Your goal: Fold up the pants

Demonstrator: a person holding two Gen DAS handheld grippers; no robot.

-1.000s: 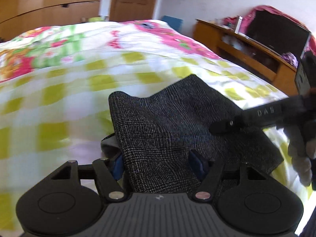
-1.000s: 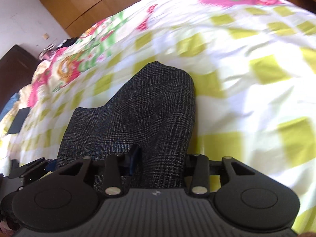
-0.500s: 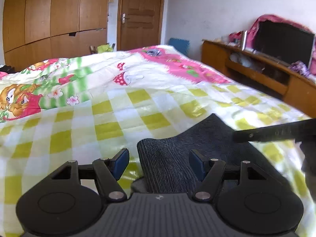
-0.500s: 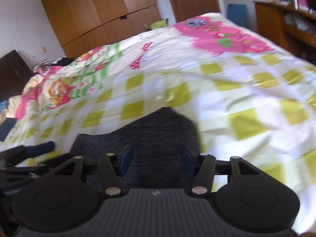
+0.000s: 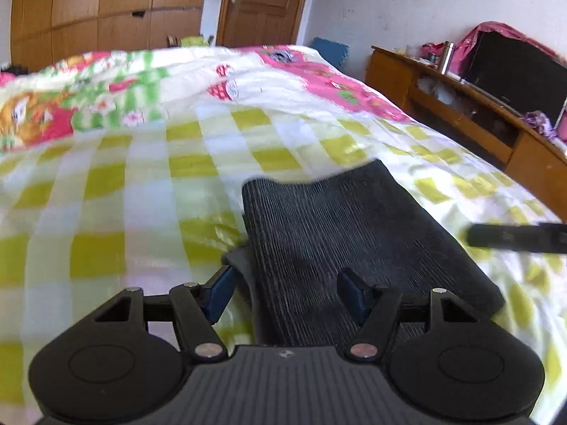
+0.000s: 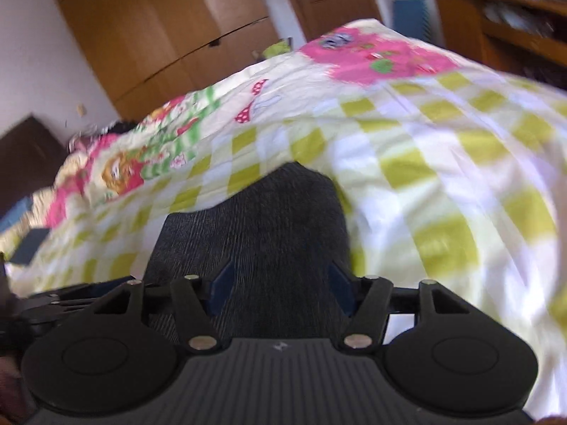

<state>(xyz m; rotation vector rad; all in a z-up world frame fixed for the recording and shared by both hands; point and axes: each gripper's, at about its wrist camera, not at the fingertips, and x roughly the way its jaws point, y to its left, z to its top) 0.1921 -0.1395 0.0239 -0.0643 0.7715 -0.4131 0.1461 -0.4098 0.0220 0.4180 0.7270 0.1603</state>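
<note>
Dark grey checked pants point(image 5: 340, 233) lie folded on the bed's yellow-green check sheet point(image 5: 106, 212). My left gripper point(image 5: 287, 292) hovers over their near left edge. Its jaws are closing slightly, and the blue pads point(image 5: 221, 288) stand clear of the cloth. One black finger of the right gripper point(image 5: 514, 237) reaches in from the right edge. In the right wrist view the pants point(image 6: 269, 219) run away from my right gripper point(image 6: 281, 287). Its jaws are opening with the cloth between them, and the pads do not press it. The left gripper point(image 6: 71, 294) shows at the lower left.
A wooden bench point(image 5: 460, 113) with a dark television point(image 5: 514, 74) runs along the right of the bed. A wardrobe point(image 5: 106, 10) and a door point(image 5: 262, 3) stand behind it. A dark cabinet point(image 6: 24, 156) and a flat dark object point(image 6: 28, 249) are on the bed's left.
Both grippers have drawn back and tilted up from the pants. The right gripper's jaws have widened off the cloth it pinched. Its finger has slid away towards the right edge of the left view.
</note>
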